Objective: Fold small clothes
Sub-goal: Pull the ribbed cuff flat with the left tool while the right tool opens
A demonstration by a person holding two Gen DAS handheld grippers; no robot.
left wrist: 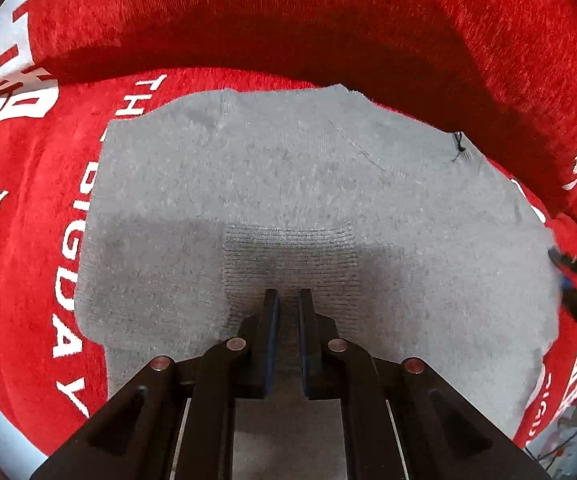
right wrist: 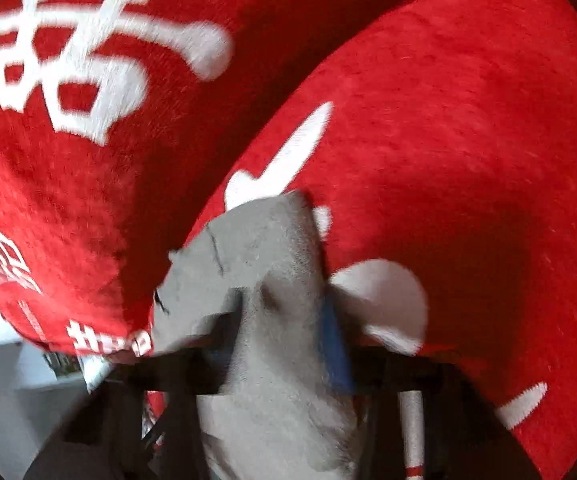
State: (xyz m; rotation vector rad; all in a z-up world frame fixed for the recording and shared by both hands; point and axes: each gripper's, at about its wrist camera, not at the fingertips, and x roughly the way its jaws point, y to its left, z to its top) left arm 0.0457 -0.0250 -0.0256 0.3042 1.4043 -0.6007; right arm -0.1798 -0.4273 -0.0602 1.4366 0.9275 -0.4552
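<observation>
Left claw [left wrist: 288, 296] pinched down near the middle of the near side of the grey garment [left wrist: 288, 184], fingers almost together, tips planted on a ribbed patch and seemingly pinning a thin fold of knit. Right claw [right wrist: 284, 320] clamped on a bunched grey corner, cloth draped over the fingers and hiding them; blue pad [right wrist: 336, 344] peeking out beside the fabric. Rest of the garment spread flat on the red blanket [left wrist: 28, 240] with white lettering, far edge just short of a raised red fold [left wrist: 288, 20]. Best done, probably, by keeping the left pin steady as an anchor while carrying the lifted corner across low and even, then laying it edge to edge. Room open over the grey cloth; tighter toward the raised fold beyond and the blanket's edge near the pale floor [right wrist: 4, 380], where cloth could slide off.
</observation>
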